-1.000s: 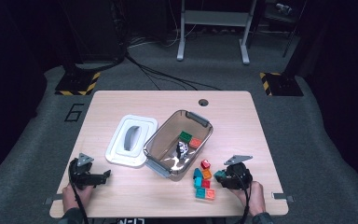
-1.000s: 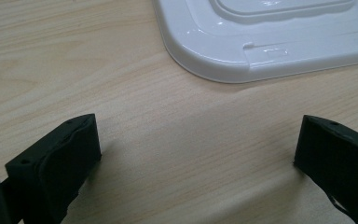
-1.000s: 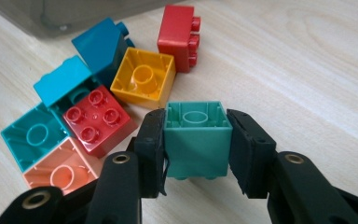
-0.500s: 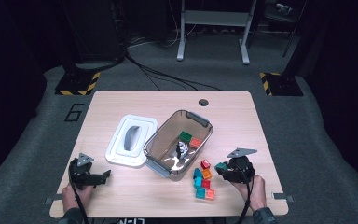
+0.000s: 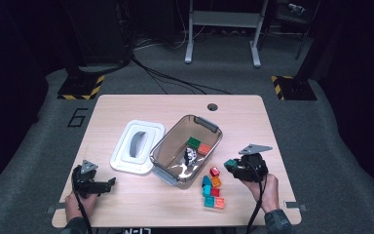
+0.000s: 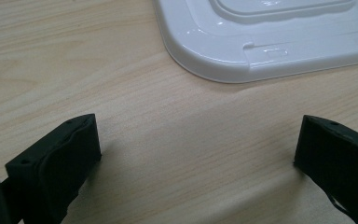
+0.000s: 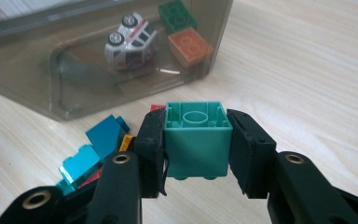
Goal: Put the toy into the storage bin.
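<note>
Right gripper (image 7: 196, 144) is clamping a teal brick (image 7: 196, 140) between its jaws, hollow underside facing the camera, just beside the clear bin (image 5: 209, 127). Bin is holding a toy car (image 7: 130, 39), a green brick (image 7: 177, 14) and an orange brick (image 7: 189, 45). Loose bricks (image 5: 213, 190) are lying on the tabletop (image 5: 253, 117) nearby. Left gripper (image 6: 196, 154) is resting with jaws wide apart near the white lid (image 6: 261, 42).

high view overlooks the table (image 5: 126, 195); both gripper views sit close above it.
</note>
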Available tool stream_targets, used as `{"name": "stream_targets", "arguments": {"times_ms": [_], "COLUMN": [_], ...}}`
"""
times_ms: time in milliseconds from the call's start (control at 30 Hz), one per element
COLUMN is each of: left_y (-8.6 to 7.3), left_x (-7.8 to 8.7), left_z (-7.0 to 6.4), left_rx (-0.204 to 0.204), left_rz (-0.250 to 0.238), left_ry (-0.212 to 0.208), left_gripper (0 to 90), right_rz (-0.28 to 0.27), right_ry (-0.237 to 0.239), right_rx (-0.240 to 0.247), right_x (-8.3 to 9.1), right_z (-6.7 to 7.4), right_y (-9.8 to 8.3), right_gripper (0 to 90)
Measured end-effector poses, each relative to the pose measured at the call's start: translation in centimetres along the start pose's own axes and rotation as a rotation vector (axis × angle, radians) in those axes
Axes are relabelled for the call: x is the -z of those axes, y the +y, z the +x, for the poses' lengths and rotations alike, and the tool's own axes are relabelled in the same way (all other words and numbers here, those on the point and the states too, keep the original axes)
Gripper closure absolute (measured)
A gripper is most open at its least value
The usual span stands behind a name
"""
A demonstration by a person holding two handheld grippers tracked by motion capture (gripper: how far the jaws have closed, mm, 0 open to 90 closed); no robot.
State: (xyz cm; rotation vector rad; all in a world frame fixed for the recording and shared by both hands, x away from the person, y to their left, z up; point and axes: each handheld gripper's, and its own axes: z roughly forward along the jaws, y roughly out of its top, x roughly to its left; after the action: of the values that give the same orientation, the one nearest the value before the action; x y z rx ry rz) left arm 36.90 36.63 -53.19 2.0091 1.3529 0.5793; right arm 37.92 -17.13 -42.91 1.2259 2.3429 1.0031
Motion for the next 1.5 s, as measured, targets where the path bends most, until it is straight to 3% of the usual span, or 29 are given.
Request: {"name": "stream_targets", "arguments": {"times_ms": [500,800,1067,1133,1500], "left_y": [0.0,0.0,0.0,0.0,0.0], "left_x": [0.0,0.1,0.1,0.1,0.0], "left_z": [0.0,0.0,0.0,0.0,0.0], "left_rx": [-0.001,-0.002,-0.002,-0.002,-0.002], "left_rz": [0.006,0.006,0.006,0.006,0.005], "left_ry": [-0.005,-0.004,-0.004,-0.004,-0.003], "left_gripper": [0.0,0.0,0.0,0.0,0.0], "right_rz": [-0.056,-0.084,-0.074,-0.070,-0.017], "right_ry": [-0.002,0.006,0.032,0.040,0.073], "right_rx": [0.037,0.091,0.122,0.149,0.154], "right_x": [1.6,1.8,0.7,0.2,-2.4], "right_z": [0.4,1.6,2.9,3.2,4.6], "right_y": [3.8,7.4,9.8,10.1,10.7], "right_gripper": [58.9,58.9,58.9,58.9,58.8]}}
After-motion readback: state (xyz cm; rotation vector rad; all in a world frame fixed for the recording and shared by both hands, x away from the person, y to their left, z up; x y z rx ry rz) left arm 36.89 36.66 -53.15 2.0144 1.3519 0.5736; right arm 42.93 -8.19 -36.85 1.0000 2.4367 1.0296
